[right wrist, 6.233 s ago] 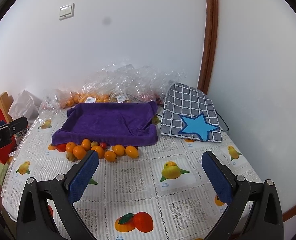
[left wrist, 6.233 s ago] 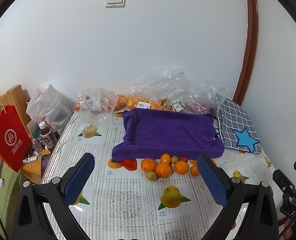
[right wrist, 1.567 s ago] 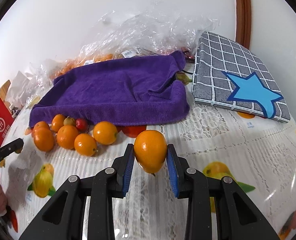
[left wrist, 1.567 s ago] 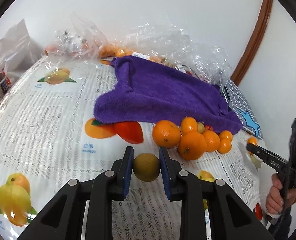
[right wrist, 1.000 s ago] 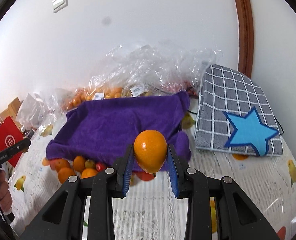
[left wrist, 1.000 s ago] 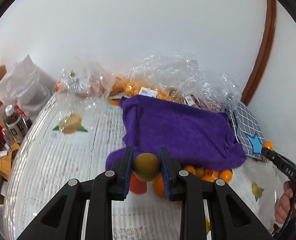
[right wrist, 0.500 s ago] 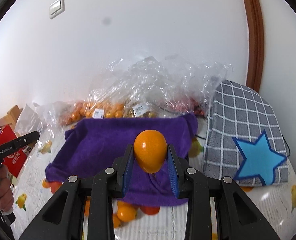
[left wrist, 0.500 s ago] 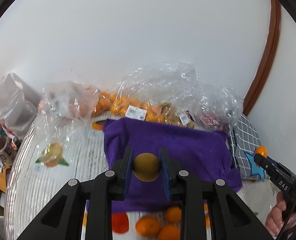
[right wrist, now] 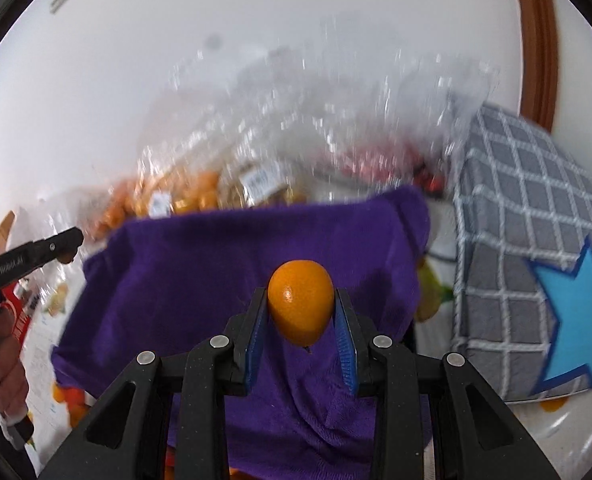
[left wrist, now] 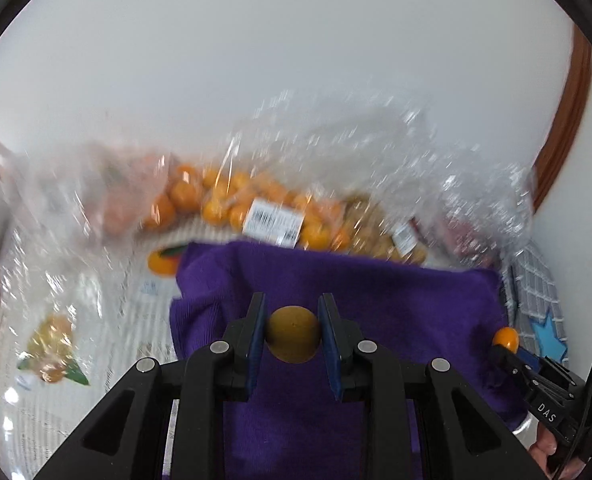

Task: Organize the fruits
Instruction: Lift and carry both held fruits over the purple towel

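My left gripper [left wrist: 293, 334] is shut on a small brown round fruit [left wrist: 293, 339] and holds it above the left part of the purple towel [left wrist: 368, 300]. My right gripper [right wrist: 301, 312] is shut on an orange fruit [right wrist: 301, 306] and holds it above the same purple towel [right wrist: 200, 276], towards its right side. The right gripper with its orange also shows at the right edge of the left wrist view [left wrist: 506, 338]. The left gripper's tip shows at the left of the right wrist view [right wrist: 62, 248]. The loose fruits by the towel's near edge are mostly hidden.
Clear plastic bags of oranges [left wrist: 232, 204] and other fruit lie behind the towel against the white wall. A grey checked cushion with a blue star [right wrist: 536, 264] lies right of the towel. The fruit-print tablecloth [left wrist: 96, 312] shows at the left.
Both grippers have moved forward over the purple towel, each still holding its fruit. The loose fruits at the towel's near edge have dropped out of view.
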### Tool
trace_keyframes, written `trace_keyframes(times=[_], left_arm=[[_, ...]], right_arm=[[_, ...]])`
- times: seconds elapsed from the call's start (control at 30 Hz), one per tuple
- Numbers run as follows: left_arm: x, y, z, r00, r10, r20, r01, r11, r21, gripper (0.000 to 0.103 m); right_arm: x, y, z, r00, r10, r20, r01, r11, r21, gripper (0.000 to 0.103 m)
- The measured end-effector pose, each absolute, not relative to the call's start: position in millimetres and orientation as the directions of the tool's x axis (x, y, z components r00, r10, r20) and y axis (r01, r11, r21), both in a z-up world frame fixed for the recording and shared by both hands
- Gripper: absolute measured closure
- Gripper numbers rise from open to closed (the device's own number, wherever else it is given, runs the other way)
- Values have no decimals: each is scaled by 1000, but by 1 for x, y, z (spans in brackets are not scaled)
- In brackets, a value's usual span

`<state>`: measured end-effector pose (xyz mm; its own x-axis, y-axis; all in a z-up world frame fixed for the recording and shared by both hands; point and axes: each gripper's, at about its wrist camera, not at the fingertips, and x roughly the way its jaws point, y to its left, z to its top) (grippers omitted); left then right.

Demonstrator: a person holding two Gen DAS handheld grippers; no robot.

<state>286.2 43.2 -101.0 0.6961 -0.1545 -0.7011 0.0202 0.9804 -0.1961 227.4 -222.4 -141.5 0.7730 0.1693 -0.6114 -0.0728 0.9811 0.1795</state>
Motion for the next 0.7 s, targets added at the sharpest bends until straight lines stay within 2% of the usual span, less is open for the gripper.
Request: trace_keyframes(times=[0.13,0.27,0.6,0.7], left_arm=[[289,42,-114,681,-138,-719,29,987,-161,78],[295,42,-129,638,-180,-748,44,979,-198,78],[300,29,-146,595,-193,-780,69,980,-189,78],[302,28,-149,589,-184,-787,62,981,-183,78]], right_arm=[[237,-219,-158,753,136,-643,-59,988,139,71],[242,-218,-172,745,140,-652,-56,987,149,71],[241,-211,-176,763,142,-630,-77,989,129,70],[240,-211,-174,764,140,-630,-78,989,125,61]])
